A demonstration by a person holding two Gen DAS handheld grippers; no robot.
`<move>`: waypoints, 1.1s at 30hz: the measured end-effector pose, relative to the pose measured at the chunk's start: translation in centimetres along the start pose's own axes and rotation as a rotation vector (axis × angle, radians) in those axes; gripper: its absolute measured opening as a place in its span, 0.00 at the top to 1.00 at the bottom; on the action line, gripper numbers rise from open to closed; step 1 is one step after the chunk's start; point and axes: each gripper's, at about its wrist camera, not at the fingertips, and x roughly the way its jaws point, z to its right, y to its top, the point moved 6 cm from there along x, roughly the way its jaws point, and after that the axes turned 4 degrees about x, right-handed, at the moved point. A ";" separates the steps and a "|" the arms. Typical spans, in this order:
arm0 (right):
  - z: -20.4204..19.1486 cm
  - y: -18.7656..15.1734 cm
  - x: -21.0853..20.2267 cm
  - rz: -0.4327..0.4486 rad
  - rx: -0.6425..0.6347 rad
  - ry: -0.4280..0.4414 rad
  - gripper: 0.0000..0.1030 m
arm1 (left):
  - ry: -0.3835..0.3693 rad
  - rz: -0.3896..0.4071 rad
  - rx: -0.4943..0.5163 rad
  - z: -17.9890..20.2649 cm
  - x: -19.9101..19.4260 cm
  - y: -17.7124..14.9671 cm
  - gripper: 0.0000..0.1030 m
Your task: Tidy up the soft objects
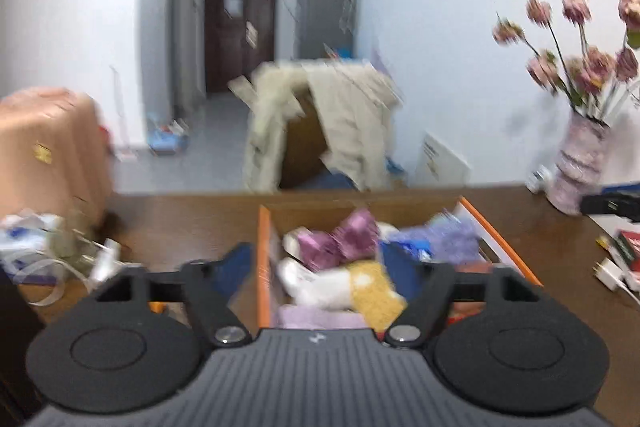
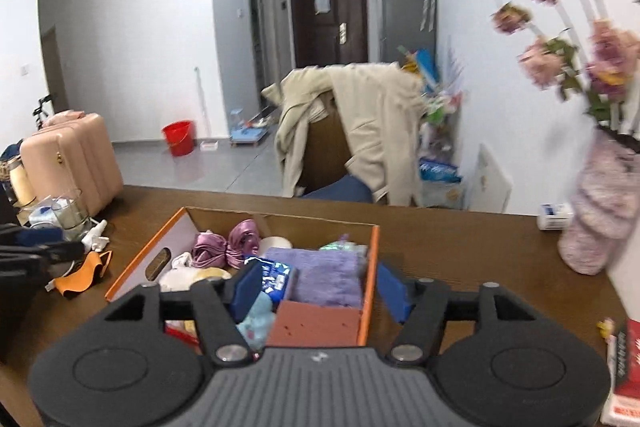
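An orange-edged cardboard box point(image 1: 263, 247) on the brown table holds several soft things: a pink satin bow point(image 1: 340, 241), a purple fluffy cloth point(image 1: 452, 237), a white and yellow sock point(image 1: 352, 287). My left gripper point(image 1: 316, 267) is open and empty, hovering over the box's near-left part. In the right wrist view the box point(image 2: 372, 267) also holds the pink bow point(image 2: 228, 245), the purple cloth point(image 2: 324, 277), a brown block point(image 2: 316, 323) and a blue packet point(image 2: 276, 277). My right gripper point(image 2: 320, 287) is open and empty above the box's near-right corner.
A pink vase of flowers point(image 2: 600, 219) stands on the table at right. An orange leather piece point(image 2: 84, 273), a glass point(image 2: 72, 213) and white clutter lie at left. A chair draped with a beige coat point(image 2: 360, 131) stands beyond the far edge. A red-white box point(image 2: 628, 379) sits near right.
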 end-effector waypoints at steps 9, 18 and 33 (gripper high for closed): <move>-2.5 -4.1 -5.8 0.241 -0.011 -0.078 0.13 | 0.076 0.179 -0.024 0.2 -7.0 -2.2 0.00; -5.7 -13.2 -13.9 0.282 -0.017 -0.041 0.12 | 0.106 0.230 -0.052 1.2 -17.0 -9.6 0.00; -11.3 -29.7 -21.6 0.278 0.049 -0.030 0.05 | 0.087 0.248 0.011 4.9 -26.8 -22.7 0.00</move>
